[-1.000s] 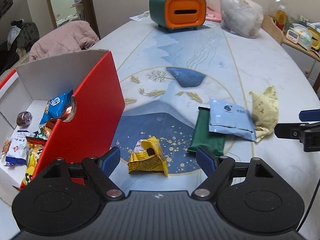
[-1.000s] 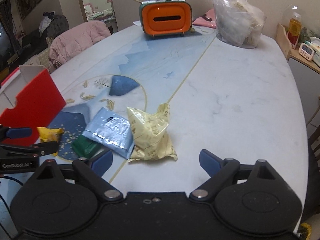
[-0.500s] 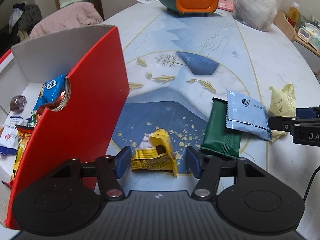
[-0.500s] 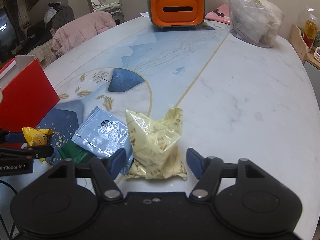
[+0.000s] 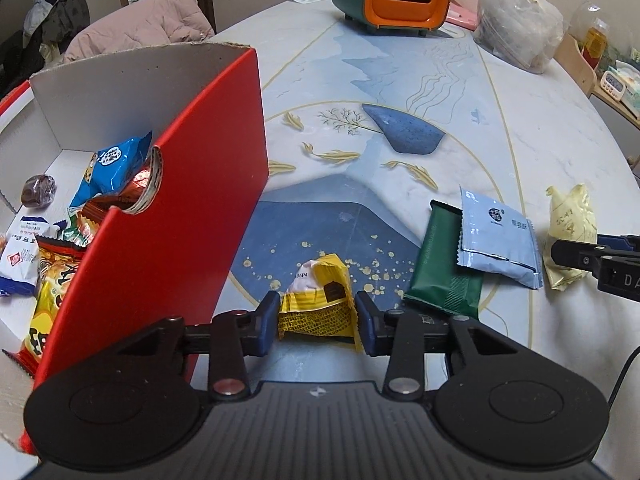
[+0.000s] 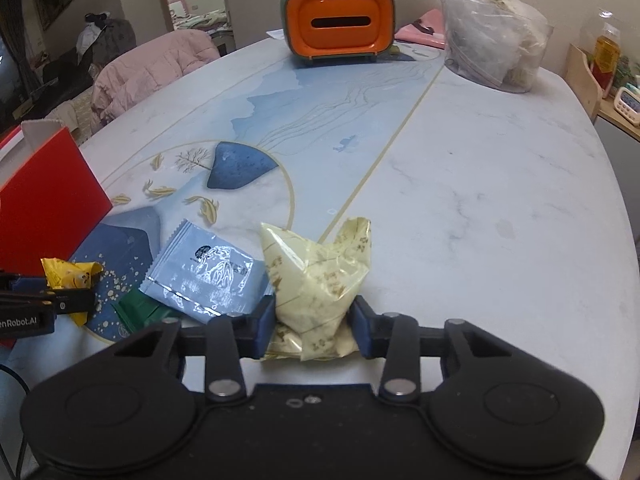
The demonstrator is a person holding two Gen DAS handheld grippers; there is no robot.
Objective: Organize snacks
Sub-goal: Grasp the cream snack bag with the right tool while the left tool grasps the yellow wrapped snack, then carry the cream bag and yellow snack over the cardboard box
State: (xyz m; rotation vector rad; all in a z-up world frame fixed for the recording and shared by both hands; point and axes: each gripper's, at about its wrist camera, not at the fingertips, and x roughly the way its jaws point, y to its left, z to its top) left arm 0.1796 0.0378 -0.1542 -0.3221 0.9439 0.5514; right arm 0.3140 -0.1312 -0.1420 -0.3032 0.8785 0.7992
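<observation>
Left tongs (image 5: 317, 316) closing on the yellow snack packet (image 5: 318, 302) on the table (image 5: 520, 140), beside the red box (image 5: 160, 216). Right tongs (image 6: 314, 328) closing on the pale yellow bag (image 6: 316, 280). We judge both light, crinkly, slippery: pinch mid-body.

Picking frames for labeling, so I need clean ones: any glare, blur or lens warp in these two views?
Left wrist: sharp, the table edge bows with fisheye warp, corners dark, a bright glint on the foil wrapper in the red box. Right wrist: sharp too, same warp, glare on the blue packet.
</observation>
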